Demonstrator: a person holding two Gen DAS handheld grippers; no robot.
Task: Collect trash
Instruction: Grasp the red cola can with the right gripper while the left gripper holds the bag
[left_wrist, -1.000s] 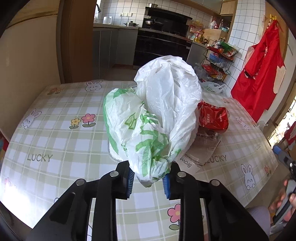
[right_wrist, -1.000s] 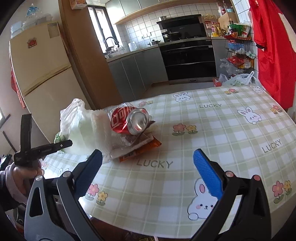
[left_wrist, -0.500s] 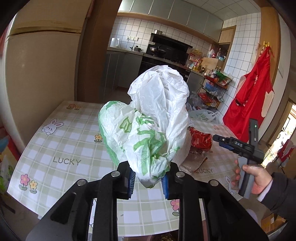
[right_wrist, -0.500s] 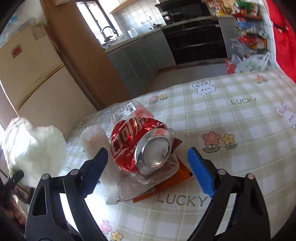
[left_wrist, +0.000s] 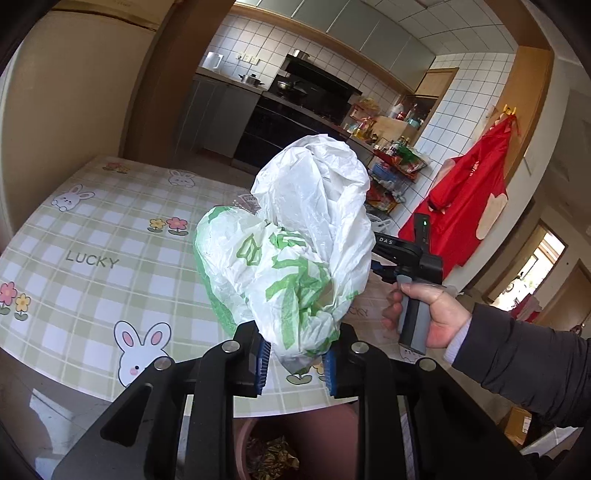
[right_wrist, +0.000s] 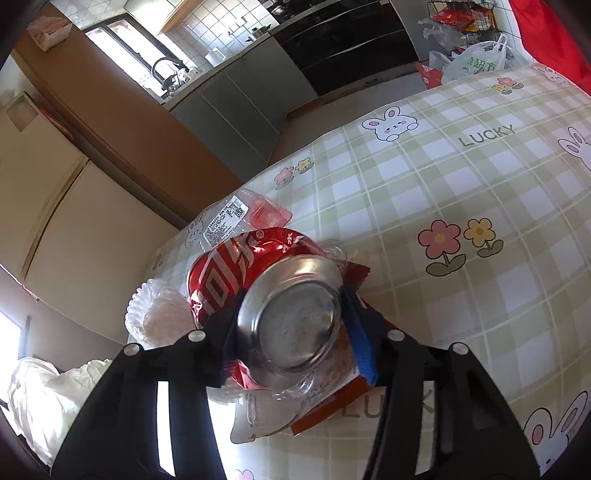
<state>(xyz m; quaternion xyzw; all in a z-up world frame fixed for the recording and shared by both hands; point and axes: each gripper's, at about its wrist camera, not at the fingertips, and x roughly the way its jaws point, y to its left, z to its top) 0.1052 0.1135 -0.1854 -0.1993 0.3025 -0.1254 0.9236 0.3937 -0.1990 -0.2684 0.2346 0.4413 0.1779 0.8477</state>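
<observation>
Left claw (left_wrist: 295, 363) is clamped on a white-and-green plastic bag (left_wrist: 291, 251), held up off the desk (left_wrist: 92, 236) near its front edge. Right claw (right_wrist: 295, 332) is closing around a red can (right_wrist: 266, 295) lying on wrappers by the desk's left edge, pads right against it.

Red apron (left_wrist: 467, 206) beside tiled wall (left_wrist: 454, 122)

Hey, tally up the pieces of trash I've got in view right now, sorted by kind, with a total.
Plastic bags: 1, the white and green bag
Drink cans: 1, the red can
Clear plastic containers: 1
Orange wrappers: 1
White paper liners: 1
Total: 5
</observation>
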